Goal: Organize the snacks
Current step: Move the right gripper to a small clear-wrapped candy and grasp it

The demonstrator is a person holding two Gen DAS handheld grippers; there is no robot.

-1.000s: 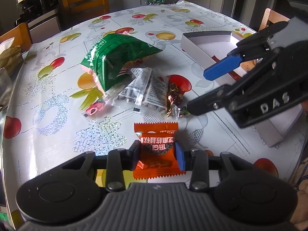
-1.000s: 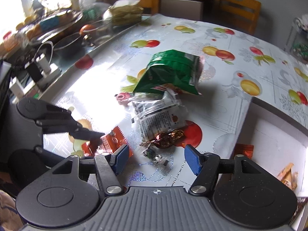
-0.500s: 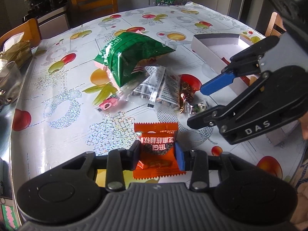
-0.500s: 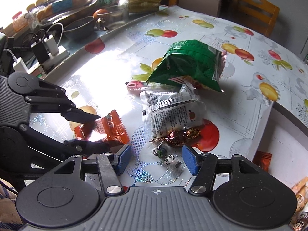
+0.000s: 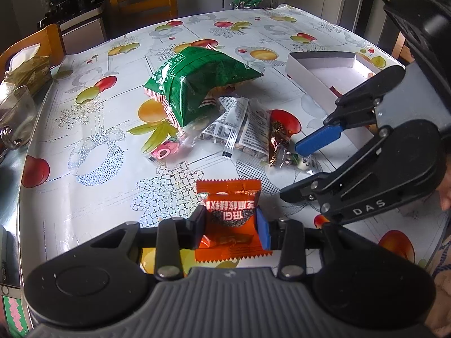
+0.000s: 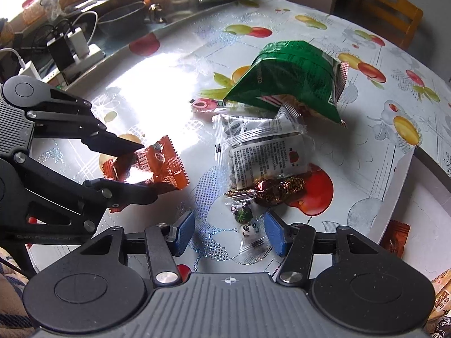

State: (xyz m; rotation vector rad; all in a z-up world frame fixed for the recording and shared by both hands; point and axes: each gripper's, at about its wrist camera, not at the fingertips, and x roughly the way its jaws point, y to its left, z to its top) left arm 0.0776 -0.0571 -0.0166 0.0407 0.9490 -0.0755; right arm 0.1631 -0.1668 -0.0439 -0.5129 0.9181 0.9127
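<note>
my left gripper point(image 5: 229, 226) angles down at the table, pads clamped on the orange snack packet point(image 5: 229, 219); my right gripper point(image 6: 229, 232) tilts down too, jaws closing around a small panda candy point(image 6: 249, 231), pads not yet touching

Glossy plastic tablecloth point(image 5: 84, 146), crinkly foil wrappers point(image 5: 228, 197)

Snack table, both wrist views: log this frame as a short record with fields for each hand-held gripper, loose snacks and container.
left hand-held gripper: shut on orange packet
right hand-held gripper: jaws closing around panda candy, pads not yet on it
loose snacks: green bag, clear printed packets, foil-wrapped candy, pink candy
container: white box at table edge, a few snacks inside
surface: fruit-print tablecloth
</note>
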